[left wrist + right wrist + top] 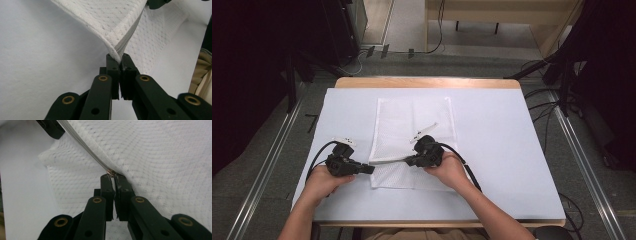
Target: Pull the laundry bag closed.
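A: What lies on the bench (512, 150)?

B: A white mesh bag (412, 125) lies flat on the white sheet that covers the bench, near the middle and slightly toward the person's side. Its near part is lifted off the sheet between the two hands.

A: How do the left tongs (371, 169) stand?

B: Pressed together on the bag. In the left gripper view the two black jaws meet on a folded corner of the mesh, where the grey zipper tape (130, 32) runs down into the grip. The fabric rises from the jaws and spreads away to the upper left.

A: And the right tongs (408, 161)?

B: Also pressed together. In the right gripper view the jaws pinch the small metal zipper pull (110, 172), which sits at the end of the zipper line that crosses the mesh up to the left.

A: How are the two placed relative to each other?

B: In the high view the left tongs sit at the bag's left edge, the right tongs just inside it over the mesh. A taut strip of the zipper edge (389, 161) stretches between them. Each gripper view shows the other gripper's black tip at the far end of that line.

A: Where are the hands?

B: The left hand (324, 182) rests beside the bag on the bare sheet; the right hand (449, 172) lies over the bag's near right corner.
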### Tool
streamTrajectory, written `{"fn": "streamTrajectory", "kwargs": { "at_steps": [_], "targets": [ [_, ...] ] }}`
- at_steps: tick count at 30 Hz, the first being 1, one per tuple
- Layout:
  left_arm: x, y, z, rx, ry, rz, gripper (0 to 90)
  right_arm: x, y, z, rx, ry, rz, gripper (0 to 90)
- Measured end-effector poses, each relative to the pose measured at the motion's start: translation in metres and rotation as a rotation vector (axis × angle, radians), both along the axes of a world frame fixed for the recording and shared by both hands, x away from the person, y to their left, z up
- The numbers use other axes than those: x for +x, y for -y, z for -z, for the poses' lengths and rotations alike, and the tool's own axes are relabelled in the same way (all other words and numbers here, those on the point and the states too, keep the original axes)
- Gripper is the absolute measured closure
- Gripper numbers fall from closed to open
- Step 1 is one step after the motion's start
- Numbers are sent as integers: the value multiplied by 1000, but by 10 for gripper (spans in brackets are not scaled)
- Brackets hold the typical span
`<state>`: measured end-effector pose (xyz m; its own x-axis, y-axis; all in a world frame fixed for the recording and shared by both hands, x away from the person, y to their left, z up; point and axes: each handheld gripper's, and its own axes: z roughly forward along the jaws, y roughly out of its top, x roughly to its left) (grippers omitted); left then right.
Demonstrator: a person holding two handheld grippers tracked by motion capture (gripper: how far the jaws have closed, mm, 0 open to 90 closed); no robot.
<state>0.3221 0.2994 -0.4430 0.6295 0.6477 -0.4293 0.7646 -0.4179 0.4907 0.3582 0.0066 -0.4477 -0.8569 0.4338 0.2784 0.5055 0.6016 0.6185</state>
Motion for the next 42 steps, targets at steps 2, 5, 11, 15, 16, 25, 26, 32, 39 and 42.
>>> {"fn": "streamTrajectory", "kwargs": {
  "at_steps": [2,5,11,15,16,25,26,32,39,42],
  "targets": [
    [0,-1,0,-2,1,-7,882,0,2,0,-15,6,3,877],
    [-1,-1,0,0,-1,-8,881,1,7,1,-17,-4,16,877],
    [-1,-1,0,-7,-2,-5,881,3,19,2,-16,-8,42,877],
    [-1,-1,-1,-9,-1,-2,881,4,25,2,-4,-15,49,877],
    [-1,-1,-2,-8,1,-1,881,4,25,2,-6,-15,55,877],
    [-1,-3,-1,-10,-5,-3,881,5,34,5,-17,-22,65,877],
    [-1,-3,-1,-10,-5,-4,881,5,35,5,-20,-27,69,877],
    [-1,-3,-1,-4,-13,-2,880,4,41,4,-24,-25,72,877],
    [-2,-2,-1,-6,-9,-1,879,2,46,4,-33,-17,69,877],
    [-2,-3,-1,-8,-7,-4,880,0,48,2,-30,-13,70,877]
  ]
}}
